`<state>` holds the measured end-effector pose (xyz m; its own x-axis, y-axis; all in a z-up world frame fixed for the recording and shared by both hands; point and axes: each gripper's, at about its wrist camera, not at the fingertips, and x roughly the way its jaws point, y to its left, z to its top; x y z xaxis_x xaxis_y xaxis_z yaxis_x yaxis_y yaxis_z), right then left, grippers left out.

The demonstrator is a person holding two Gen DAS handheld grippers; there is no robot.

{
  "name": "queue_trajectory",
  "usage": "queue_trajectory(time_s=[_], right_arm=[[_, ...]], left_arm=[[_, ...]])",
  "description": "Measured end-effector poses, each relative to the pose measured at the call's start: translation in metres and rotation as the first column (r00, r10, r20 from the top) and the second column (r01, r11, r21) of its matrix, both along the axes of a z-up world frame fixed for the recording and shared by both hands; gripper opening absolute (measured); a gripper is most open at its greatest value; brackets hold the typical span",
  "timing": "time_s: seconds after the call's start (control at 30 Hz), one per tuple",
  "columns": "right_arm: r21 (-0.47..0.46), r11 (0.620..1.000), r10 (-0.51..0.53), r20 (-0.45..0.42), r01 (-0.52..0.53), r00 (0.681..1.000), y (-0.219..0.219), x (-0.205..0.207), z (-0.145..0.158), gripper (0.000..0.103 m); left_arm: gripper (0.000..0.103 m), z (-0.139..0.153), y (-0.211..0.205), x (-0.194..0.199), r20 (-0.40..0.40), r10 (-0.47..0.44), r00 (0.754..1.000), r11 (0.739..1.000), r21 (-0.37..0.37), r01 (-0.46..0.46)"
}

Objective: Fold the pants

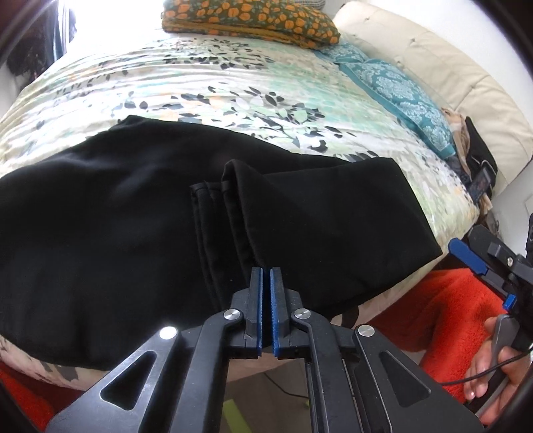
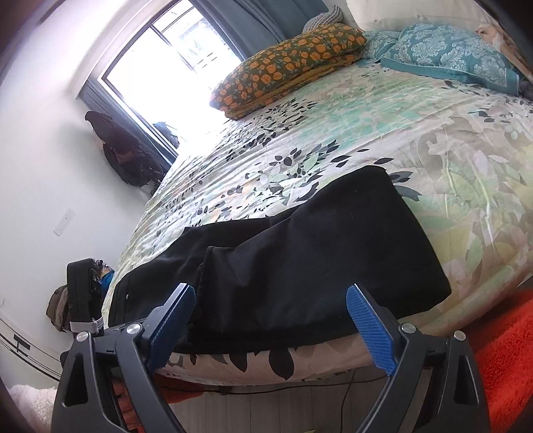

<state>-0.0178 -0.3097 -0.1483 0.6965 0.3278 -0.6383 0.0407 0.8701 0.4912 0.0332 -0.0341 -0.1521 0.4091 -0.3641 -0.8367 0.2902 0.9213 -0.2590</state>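
Observation:
Black pants (image 1: 133,233) lie folded on the bed near its front edge, with the leg ends (image 1: 226,200) folded back over the middle. My left gripper (image 1: 266,271) is shut, its blue pads together at the pants' near edge; no cloth shows between them. My right gripper (image 2: 269,293) is open and empty, just in front of the pants (image 2: 299,266) at the bed's front edge. It also shows at the right edge of the left wrist view (image 1: 479,263), held in a hand.
The bed (image 1: 233,83) has a floral cover. A folded orange-flowered blanket (image 1: 253,20) and teal pillows (image 1: 399,93) lie at its far side. An orange rug (image 1: 443,313) covers the floor beside the bed. A window (image 2: 173,56) and a hanging bag (image 2: 126,153) are on the left wall.

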Motion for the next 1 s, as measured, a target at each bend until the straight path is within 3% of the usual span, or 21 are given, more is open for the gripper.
queue_trajectory(time_s=[0.23,0.4,0.53,0.57,0.63,0.7,0.73,0.87,1.0], right_arm=[[-0.21,0.973,-0.099,-0.021,0.093,0.995,-0.016,0.014,0.006,0.092],[-0.293,0.955,0.018,-0.136,-0.057,0.991,0.011,0.044,-0.023,0.092],[-0.386,0.901,0.124,-0.213,-0.2,0.969,0.047,0.056,-0.05,0.092],[-0.412,0.881,0.15,-0.228,-0.235,0.962,0.056,0.057,-0.055,0.092],[-0.449,0.85,0.178,-0.247,-0.275,0.952,0.068,0.056,-0.063,0.093],[-0.46,0.84,0.189,-0.247,-0.287,0.95,0.073,0.054,-0.067,0.095],[-0.46,0.84,0.19,-0.245,-0.286,0.951,0.074,0.053,-0.067,0.097],[-0.45,0.845,0.196,-0.239,-0.288,0.951,0.076,0.05,-0.066,0.099],[-0.441,0.848,0.207,-0.234,-0.293,0.95,0.075,0.048,-0.063,0.098]], left_arm=[[0.001,-0.009,0.02,-0.003,-0.026,0.04,0.999,0.999,0.028,-0.04],[0.001,-0.02,0.022,-0.005,-0.052,0.043,0.998,0.998,0.041,-0.041],[0.005,-0.011,0.025,-0.003,-0.04,0.072,0.997,0.996,0.053,-0.07],[0.011,-0.006,0.026,-0.003,-0.03,0.083,0.996,0.995,0.049,-0.081],[0.049,0.009,0.024,0.0,0.016,0.087,0.996,0.996,0.025,-0.087],[0.072,0.028,0.015,0.004,0.091,0.078,0.993,0.997,0.001,-0.078],[0.076,0.037,0.009,0.008,0.121,0.064,0.991,0.998,-0.014,-0.062],[0.077,0.048,-0.021,0.03,0.152,0.005,0.988,0.996,-0.086,0.008],[0.077,0.02,-0.038,0.055,0.082,-0.012,0.997,0.996,-0.088,0.019]])
